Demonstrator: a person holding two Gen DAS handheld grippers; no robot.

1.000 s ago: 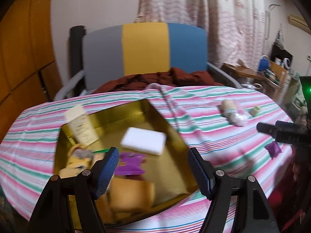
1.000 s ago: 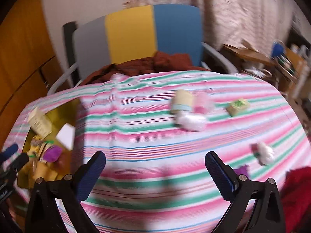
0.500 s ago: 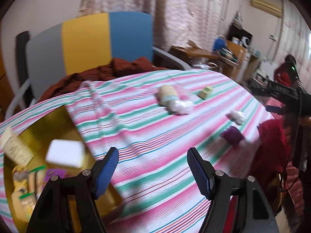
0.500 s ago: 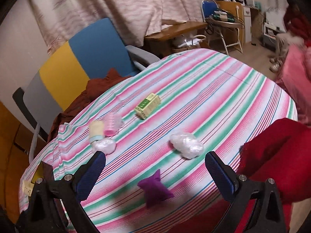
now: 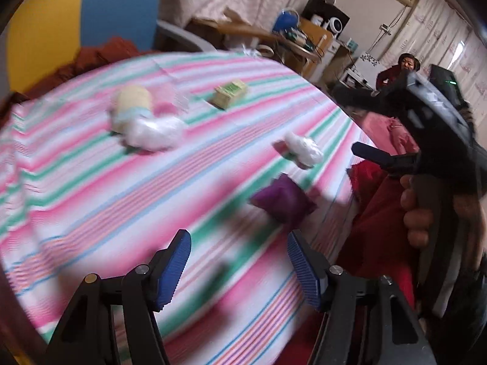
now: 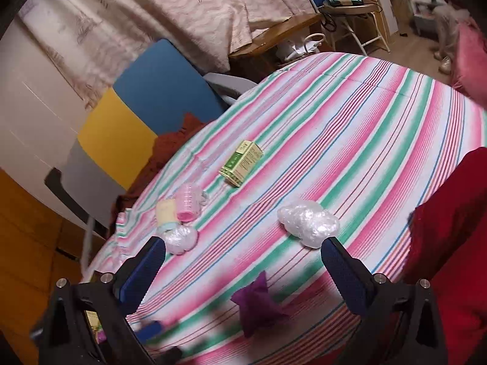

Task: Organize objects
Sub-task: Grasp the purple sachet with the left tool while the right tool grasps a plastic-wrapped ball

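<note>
Right wrist view: both tongs apart and empty over the striped counter.
To pick well, I'd centre the right tongs over the purple pouch lying just ahead between its fingers, then lower squarely before closing; it looks soft, crumpled, pointed. Left tongs hang near it too, pouch ahead-right.

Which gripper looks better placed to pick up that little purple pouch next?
Probably the right gripper: it is open and the purple pouch lies centred between its fingers. The left gripper, also open, has it off to one side.
</note>
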